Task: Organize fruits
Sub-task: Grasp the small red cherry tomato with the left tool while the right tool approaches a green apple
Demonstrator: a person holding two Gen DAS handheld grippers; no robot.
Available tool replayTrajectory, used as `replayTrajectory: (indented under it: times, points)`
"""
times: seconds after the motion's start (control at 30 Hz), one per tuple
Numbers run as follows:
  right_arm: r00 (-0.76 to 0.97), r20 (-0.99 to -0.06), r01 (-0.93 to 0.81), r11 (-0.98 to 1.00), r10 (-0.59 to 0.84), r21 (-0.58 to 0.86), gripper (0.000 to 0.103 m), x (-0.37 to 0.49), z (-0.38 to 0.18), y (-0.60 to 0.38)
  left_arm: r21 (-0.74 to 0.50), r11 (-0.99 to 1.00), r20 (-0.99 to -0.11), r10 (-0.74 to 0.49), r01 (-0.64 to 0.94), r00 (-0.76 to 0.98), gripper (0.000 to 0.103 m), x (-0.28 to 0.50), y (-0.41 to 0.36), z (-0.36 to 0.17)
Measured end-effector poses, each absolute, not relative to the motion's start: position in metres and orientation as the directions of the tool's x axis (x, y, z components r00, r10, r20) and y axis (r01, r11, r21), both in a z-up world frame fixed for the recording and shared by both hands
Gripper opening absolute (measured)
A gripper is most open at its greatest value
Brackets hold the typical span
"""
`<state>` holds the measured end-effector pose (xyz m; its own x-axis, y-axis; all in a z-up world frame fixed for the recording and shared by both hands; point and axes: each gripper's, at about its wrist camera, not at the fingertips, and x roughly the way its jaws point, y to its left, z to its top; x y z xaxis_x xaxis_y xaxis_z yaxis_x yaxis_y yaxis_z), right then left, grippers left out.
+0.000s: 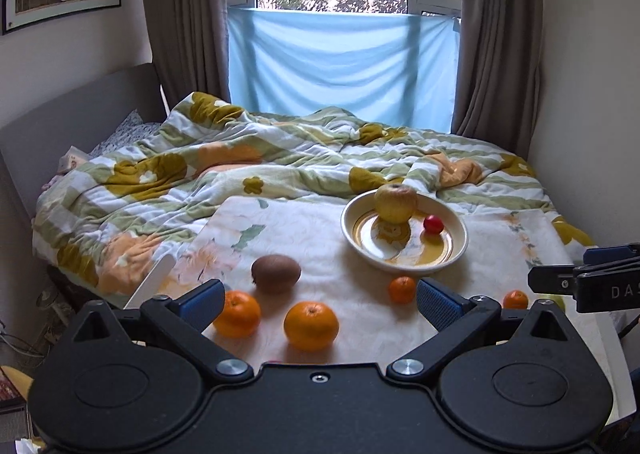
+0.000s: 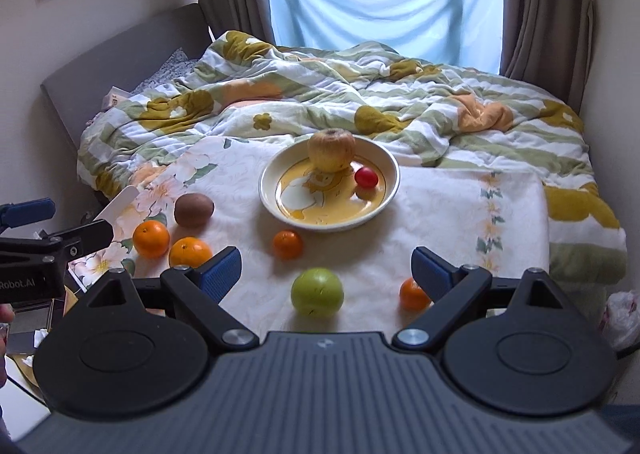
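Note:
A cream and yellow plate holds a yellowish apple and a small red fruit. On the floral cloth lie a kiwi, two big oranges, two small mandarins and a green apple. My left gripper hangs open above the near oranges. My right gripper is open, the green apple between its fingers' line, untouched.
The cloth-covered board rests on a bed with a rumpled flowered quilt. A grey headboard stands left, curtains and a window behind. A white slat leans at the board's left edge.

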<state>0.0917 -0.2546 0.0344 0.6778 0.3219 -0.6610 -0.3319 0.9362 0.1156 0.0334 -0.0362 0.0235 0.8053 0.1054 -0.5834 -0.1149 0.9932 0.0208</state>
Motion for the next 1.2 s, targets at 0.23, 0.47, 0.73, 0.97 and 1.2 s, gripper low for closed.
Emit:
replayTrajectory:
  times: [0.23, 0.47, 0.73, 0.97, 1.2]
  points:
    - [0.676, -0.677, -0.306, 0.947, 0.291, 0.102, 0.103, 0.084, 0.001, -0.243, 0.058, 0.990, -0.616, 0.139, -0.131, 0.775, 0.103, 0.034, -0.024, -0.022]
    - [0.656, -0.703, -0.276, 0.954, 0.274, 0.115, 0.103, 0.086, -0.048, -0.228, 0.066, 0.980, -0.652, 0.184, -0.187, 0.735, 0.101, 0.044, -0.008, -0.070]
    - [0.629, -0.742, -0.243, 0.965, 0.230, 0.094, 0.103, 0.095, -0.085, -0.215, 0.060, 0.976, -0.705, 0.189, -0.208, 0.684, 0.089, 0.066, 0.000, -0.100]
    - [0.610, -0.758, -0.264, 0.961, 0.233, 0.083, 0.103, 0.106, -0.098, -0.209, 0.058, 0.975, -0.738, 0.187, -0.216, 0.648, 0.062, 0.077, 0.002, -0.113]
    - [0.602, -0.763, -0.274, 0.958, 0.237, 0.081, 0.103, 0.118, -0.102, -0.205, 0.070, 0.976, -0.750, 0.188, -0.207, 0.634, 0.034, 0.078, 0.000, -0.115]
